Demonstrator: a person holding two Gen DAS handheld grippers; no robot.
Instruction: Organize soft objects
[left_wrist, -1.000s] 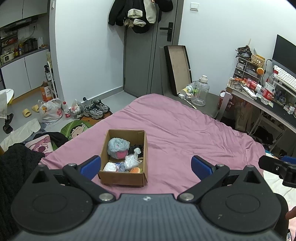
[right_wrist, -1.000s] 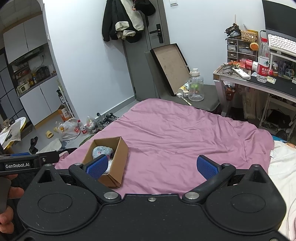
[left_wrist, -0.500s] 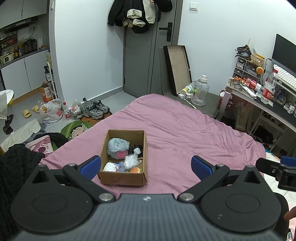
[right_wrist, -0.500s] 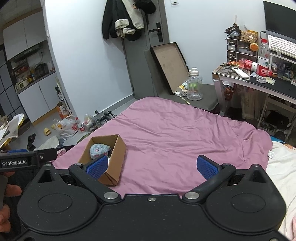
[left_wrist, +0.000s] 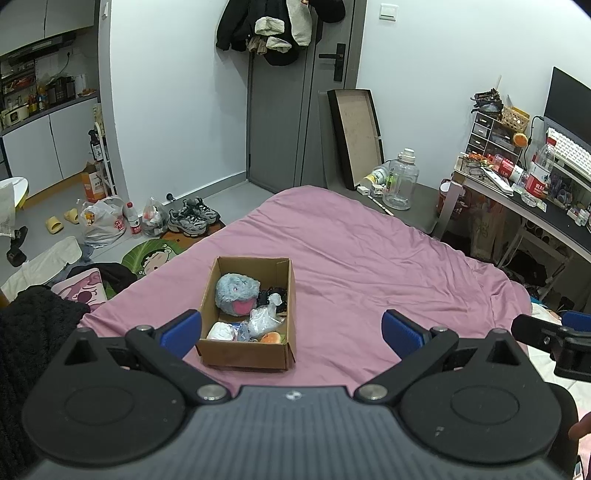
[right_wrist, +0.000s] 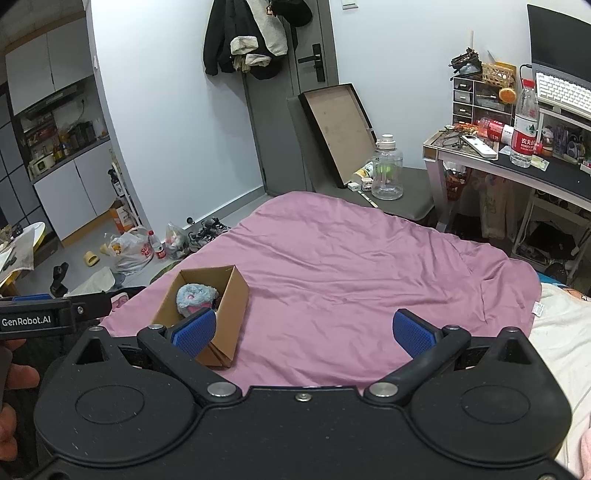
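An open cardboard box (left_wrist: 286, 291) sits on the pink bedsheet (left_wrist: 369, 258) near the bed's left edge. Inside lie a fluffy blue plush with a pink mouth (left_wrist: 236, 291), a clear plastic bag (left_wrist: 264, 319), a white soft item (left_wrist: 221, 331), a small orange item (left_wrist: 271, 337) and something black (left_wrist: 273, 293). My left gripper (left_wrist: 291, 328) is open and empty, held above and just short of the box. My right gripper (right_wrist: 303, 330) is open and empty over the sheet, to the right of the box (right_wrist: 236, 302). The plush (right_wrist: 195, 295) shows there too.
A desk (right_wrist: 517, 166) crowded with bottles and a keyboard stands at the right. A grey bench (left_wrist: 413, 206) with a large clear jug (left_wrist: 399, 181) stands beyond the bed. Shoes (left_wrist: 192, 218), bags and clothes litter the floor at the left. White bedding (right_wrist: 561, 332) lies at the right.
My right gripper has risen and drawn back a little, so the box sits more to the right in its view. The left gripper has barely moved. Both stay open.
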